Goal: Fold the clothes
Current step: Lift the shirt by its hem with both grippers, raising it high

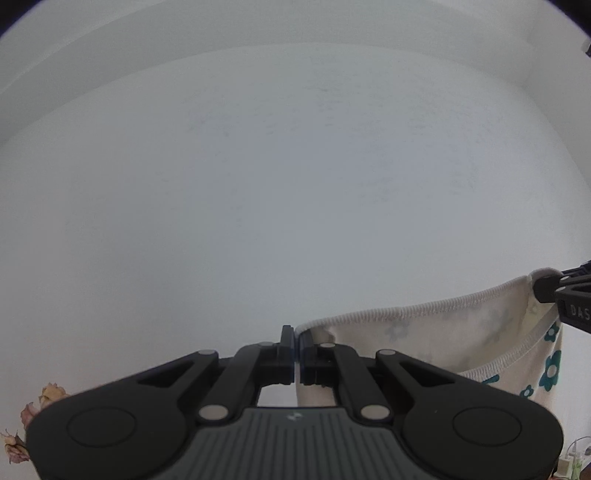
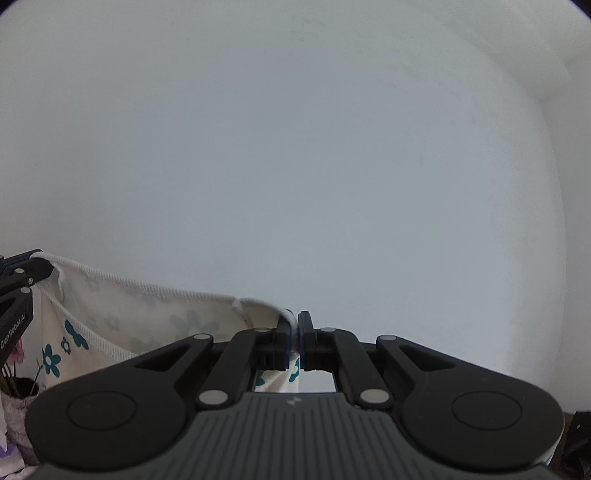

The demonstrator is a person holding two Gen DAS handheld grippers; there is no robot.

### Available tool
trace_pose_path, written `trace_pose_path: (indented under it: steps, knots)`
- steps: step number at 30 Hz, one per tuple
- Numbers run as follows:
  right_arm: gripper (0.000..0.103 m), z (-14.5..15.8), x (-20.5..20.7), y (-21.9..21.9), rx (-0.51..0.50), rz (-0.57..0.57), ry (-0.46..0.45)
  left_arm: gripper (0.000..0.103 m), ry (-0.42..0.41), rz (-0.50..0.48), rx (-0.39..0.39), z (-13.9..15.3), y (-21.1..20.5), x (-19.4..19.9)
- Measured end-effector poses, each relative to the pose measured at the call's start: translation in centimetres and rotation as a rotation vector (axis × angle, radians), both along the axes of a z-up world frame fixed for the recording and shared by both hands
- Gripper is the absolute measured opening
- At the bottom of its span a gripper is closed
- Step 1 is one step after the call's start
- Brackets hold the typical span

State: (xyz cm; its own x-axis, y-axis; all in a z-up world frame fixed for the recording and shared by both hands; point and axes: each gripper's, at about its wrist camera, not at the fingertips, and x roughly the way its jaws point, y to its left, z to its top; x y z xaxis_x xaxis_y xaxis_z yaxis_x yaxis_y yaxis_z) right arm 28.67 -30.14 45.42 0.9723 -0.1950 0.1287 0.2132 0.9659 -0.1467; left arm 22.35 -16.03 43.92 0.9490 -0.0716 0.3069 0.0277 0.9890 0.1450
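White wall (image 1: 258,184) fills nearly all of both wrist views, plain and matte, with a faint band where it meets the ceiling (image 1: 147,22) near the top of the left view. Both claws point at it, slightly upward. The left gripper (image 1: 296,343) is pinched tight on one end of the hem of a cream garment (image 1: 424,339) printed with teal flowers; the right gripper (image 2: 294,332) is pinched tight on the other end of that hem. The cloth (image 2: 147,314) hangs in the air between them, its ribbed edge sagging a little. Dried flowers (image 1: 44,402) show at the lower left corner of the left view. A pale pot (image 2: 16,402) with stems stands low at the left of the right view.
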Motion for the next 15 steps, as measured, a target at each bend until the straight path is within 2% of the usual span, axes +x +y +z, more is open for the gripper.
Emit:
trace_pose_path:
  steps: [1,3,6,7,11,15]
  knots:
    - [0.003,-0.2,-0.3,-0.2,-0.011,0.004,-0.011,0.001,-0.007,-0.021,0.012,-0.6,-0.1,-0.7]
    - [0.003,-1.1,-0.9,-0.8,-0.035,0.014,-0.024,0.001,0.005,-0.051,0.048,-3.6,0.3,-2.2]
    - [0.003,-5.4,-1.4,-2.2,-0.086,0.047,0.001,0.001,0.024,-0.095,0.103,-8.3,0.7,-4.5]
    - [0.003,-7.1,-1.8,-2.6,-0.102,0.064,0.020,0.001,0.043,-0.109,0.135,-10.8,1.0,-5.6]
    - [0.003,-16.4,-4.9,-3.6,-0.171,0.159,0.155,0.001,0.169,-0.183,0.272,-21.8,1.8,-10.2]
    - [0.003,-27.8,-9.0,-4.4,-0.181,0.236,0.367,0.001,0.293,-0.257,0.372,-33.6,2.0,-16.0]
